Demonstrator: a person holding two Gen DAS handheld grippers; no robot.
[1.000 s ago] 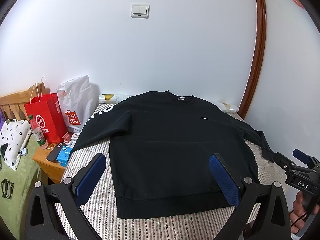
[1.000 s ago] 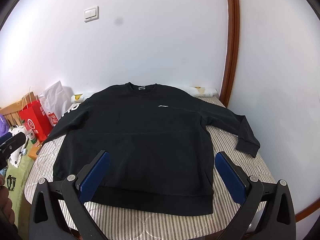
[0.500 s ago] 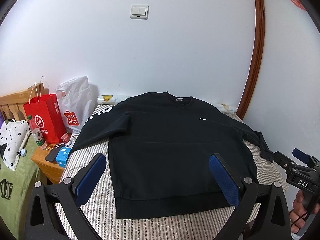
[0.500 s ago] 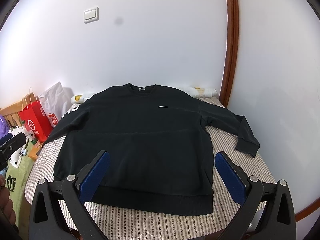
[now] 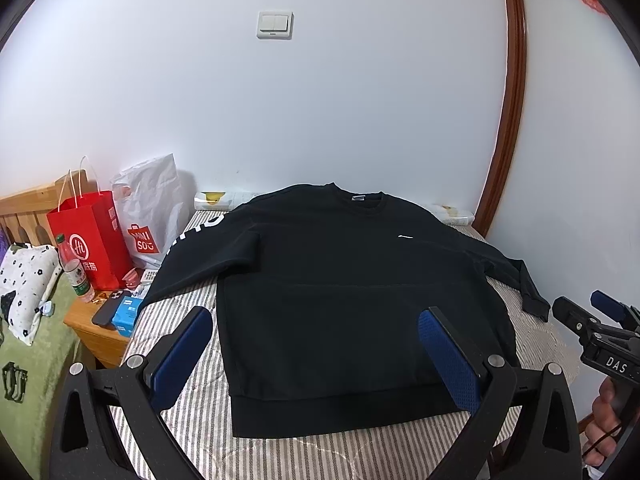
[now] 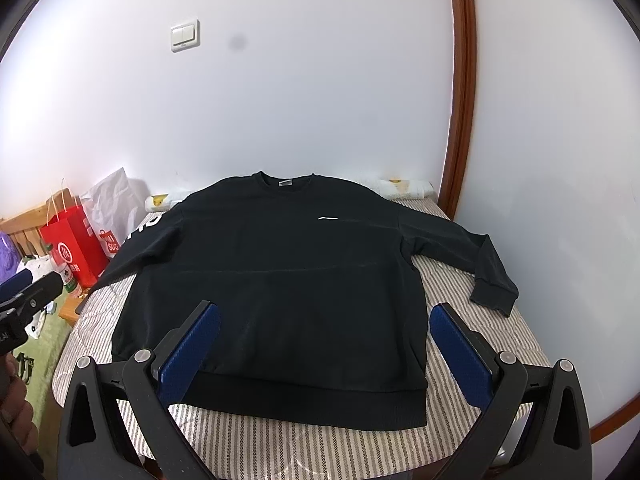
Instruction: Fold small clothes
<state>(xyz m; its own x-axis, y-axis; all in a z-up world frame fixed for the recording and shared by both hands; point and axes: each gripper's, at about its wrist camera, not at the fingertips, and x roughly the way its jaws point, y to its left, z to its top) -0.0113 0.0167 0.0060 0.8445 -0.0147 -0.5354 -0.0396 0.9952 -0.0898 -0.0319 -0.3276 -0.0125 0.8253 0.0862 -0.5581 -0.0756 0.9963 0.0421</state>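
While both grippers gape, soft black sweatshirt [image 6: 280, 280] lies flat on striped mattress [image 6: 480, 340].

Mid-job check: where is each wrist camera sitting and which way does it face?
Left wrist: behind the open left gripper, at the hem's left part, facing the black sweatshirt and wall; the right gripper and a hand show at right.
Right wrist: behind the open right gripper, over the hem's right part, facing the same way; the left gripper shows at left.
Shared: sweatshirt, striped bed, light switch, red bag.
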